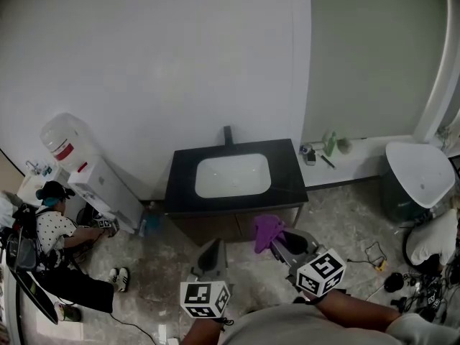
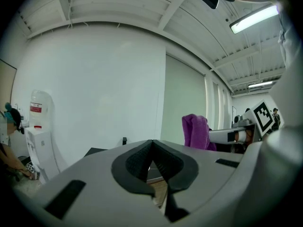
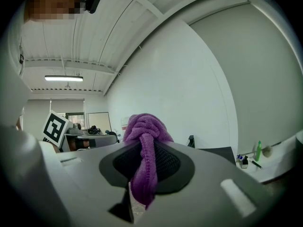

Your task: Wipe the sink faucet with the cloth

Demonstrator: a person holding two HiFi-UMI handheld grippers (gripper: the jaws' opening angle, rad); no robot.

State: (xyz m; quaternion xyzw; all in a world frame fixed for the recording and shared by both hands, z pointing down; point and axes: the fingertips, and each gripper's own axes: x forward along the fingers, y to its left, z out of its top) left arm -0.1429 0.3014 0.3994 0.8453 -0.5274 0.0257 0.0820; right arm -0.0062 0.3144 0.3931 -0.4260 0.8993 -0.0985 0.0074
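A black vanity top with a white basin stands against the wall, and a dark faucet rises at its back edge. My right gripper is shut on a purple cloth, held in front of the vanity, right of centre. In the right gripper view the cloth bunches above the jaws, with the faucet beyond. The cloth also shows in the left gripper view. My left gripper hangs lower left of the cloth, shut with nothing in it; its jaws meet at the tips.
A water dispenser stands left of the vanity, and a person crouches beside it. Small bottles sit on a white ledge to the right. A white-topped bin and cables lie at the far right.
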